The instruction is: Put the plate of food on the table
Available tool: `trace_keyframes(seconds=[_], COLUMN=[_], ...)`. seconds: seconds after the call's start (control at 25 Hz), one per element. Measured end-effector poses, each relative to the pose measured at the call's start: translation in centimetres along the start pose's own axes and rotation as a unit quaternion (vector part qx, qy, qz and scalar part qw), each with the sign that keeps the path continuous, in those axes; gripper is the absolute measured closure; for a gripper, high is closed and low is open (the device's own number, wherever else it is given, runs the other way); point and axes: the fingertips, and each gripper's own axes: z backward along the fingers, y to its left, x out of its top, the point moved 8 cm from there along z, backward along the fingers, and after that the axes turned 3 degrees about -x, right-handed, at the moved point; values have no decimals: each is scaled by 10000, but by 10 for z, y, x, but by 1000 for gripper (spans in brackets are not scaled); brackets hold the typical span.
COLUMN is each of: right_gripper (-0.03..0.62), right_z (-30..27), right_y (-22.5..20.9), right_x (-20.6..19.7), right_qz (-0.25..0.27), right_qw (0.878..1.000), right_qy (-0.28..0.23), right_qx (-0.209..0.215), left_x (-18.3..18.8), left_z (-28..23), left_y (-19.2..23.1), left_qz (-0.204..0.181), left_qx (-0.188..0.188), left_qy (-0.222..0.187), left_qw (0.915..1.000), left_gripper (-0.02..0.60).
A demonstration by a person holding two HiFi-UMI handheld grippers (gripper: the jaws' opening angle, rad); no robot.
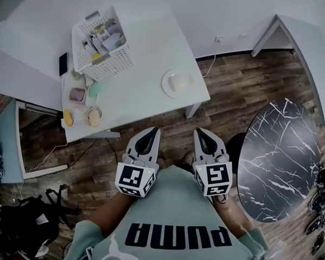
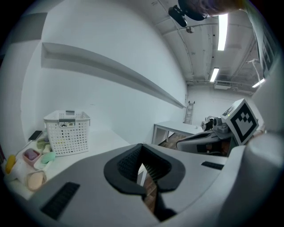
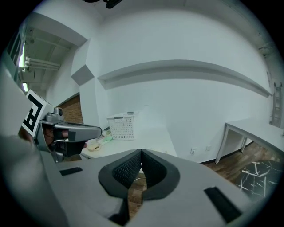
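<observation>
Plate of food point(image 1: 176, 82) is sitting on the white table point(image 1: 150, 50), close to the table's edge at the 3 o'clock side. White basket point(image 1: 102, 43) is standing at about 10 o'clock from the plate, and some small coloured food items point(image 1: 80, 98) are lying along the edge at 9 o'clock.

The person is keeping both forearms bent and close to the body, over the wooden floor point(image 1: 235, 87). The left hand-held gripper point(image 1: 154, 130) and the right hand-held gripper point(image 1: 199, 132) are pointing side by side toward 12 o'clock, well apart from the table and below it in the head view. The plate is lying at about 12 o'clock from them, nearly between their two lines.

In the left gripper view, the left hand-held gripper point(image 2: 142, 147) is showing its jaws pressed together with nothing between them. The right hand-held gripper point(image 3: 141, 152) is looking the same in its own view, jaws together and empty.

A round black marble table point(image 1: 283, 160) is standing at 3 o'clock from the right one.
</observation>
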Motion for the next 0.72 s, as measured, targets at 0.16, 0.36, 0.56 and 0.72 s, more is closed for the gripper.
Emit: trace_keyframes(seconds=[0.16,0.36,0.56,0.72], right_gripper=[586,586,586,586], right_z=[-2,-5,-7,-10], right_y=[-24,-46,-65,-75], right_x=[4,4,2,4], right_qz=[69,121,30,-71], right_qw=[9996,9987,9985,9987], right_qy=[-127,-156,-157,-175], right_qx=[240,471,530,482], left_x=[7,10,12,15], left_z=[-15,-32,-45,-54], left_y=[-16,-34,-43,-41], left_qz=[-42,-22,36,69], left_qx=[245,412,495,495], left_qy=[2,56,144,206], left_qw=[9997,9991,9987,9985], left_gripper=[575,575,575,575])
